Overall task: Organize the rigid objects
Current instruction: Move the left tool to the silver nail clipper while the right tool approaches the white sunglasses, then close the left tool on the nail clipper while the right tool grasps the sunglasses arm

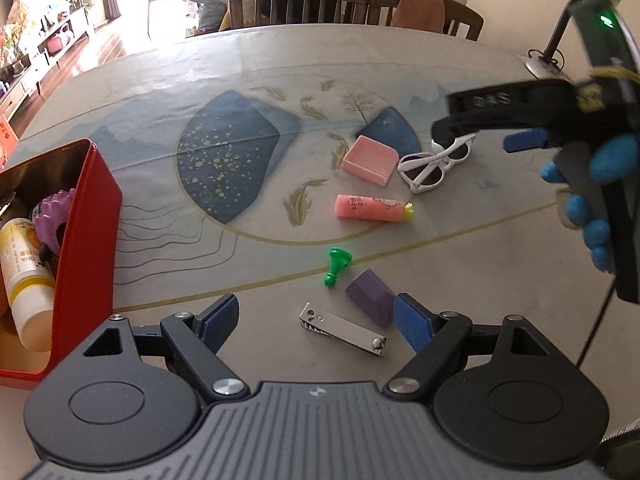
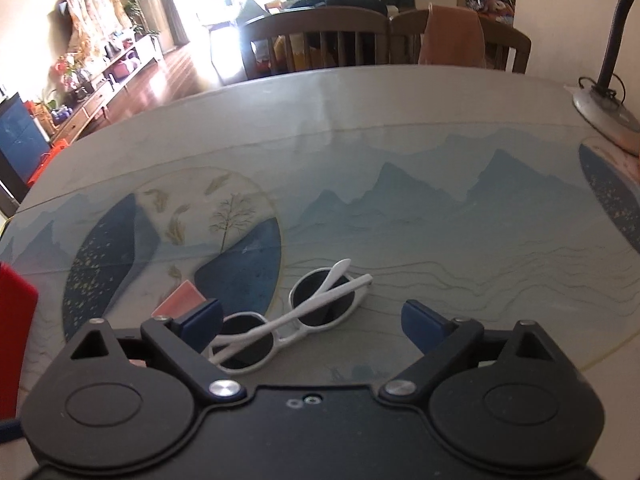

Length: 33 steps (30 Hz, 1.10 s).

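My left gripper (image 1: 320,320) is open and empty, low over the table, with a metal nail clipper (image 1: 344,330) between its fingers and a purple block (image 1: 370,296) by the right finger. A green pawn (image 1: 336,266), a pink tube (image 1: 374,209), a pink block (image 1: 370,160) and white sunglasses (image 1: 434,166) lie beyond. A red box (image 1: 86,248) at the left holds a yellow bottle (image 1: 26,280) and a purple toy (image 1: 52,216). My right gripper (image 2: 312,314) is open just above the sunglasses (image 2: 296,316); it also shows in the left wrist view (image 1: 480,128).
A desk lamp base (image 2: 604,110) with its cable stands at the table's far right. Wooden chairs (image 1: 298,2) line the far edge. The pink block (image 2: 180,300) lies left of the right gripper. The red box edge (image 2: 16,328) shows at the far left.
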Each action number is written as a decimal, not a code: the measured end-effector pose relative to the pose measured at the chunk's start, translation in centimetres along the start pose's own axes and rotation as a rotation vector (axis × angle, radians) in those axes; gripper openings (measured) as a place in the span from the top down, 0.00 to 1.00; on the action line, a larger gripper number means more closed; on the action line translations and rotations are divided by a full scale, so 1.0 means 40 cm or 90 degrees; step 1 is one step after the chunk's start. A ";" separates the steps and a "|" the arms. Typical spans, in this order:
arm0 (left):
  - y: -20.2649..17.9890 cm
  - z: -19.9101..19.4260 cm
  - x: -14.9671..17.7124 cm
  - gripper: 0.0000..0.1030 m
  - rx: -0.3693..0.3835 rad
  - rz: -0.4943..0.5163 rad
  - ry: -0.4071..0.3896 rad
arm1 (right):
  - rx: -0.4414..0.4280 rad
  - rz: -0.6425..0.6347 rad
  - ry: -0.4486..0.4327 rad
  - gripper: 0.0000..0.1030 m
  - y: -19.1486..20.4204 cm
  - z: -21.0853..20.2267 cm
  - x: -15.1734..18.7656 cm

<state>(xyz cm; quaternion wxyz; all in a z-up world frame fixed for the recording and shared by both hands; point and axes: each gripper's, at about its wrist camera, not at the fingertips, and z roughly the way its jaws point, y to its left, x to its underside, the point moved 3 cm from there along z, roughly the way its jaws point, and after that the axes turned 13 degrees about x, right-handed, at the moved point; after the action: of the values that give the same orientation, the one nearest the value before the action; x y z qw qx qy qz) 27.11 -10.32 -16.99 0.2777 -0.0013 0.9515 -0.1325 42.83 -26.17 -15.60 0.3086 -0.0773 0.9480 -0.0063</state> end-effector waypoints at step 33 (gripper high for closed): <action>0.008 0.022 0.040 0.61 -0.024 -0.010 0.018 | -0.047 -0.099 -0.009 0.67 -0.005 -0.011 0.072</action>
<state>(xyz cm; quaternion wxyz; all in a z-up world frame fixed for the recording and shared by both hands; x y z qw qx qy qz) 26.24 -10.37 -18.61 0.2633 -0.0120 0.9575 -0.1169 40.30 -26.82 -16.91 0.3108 -0.1617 0.9366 0.0050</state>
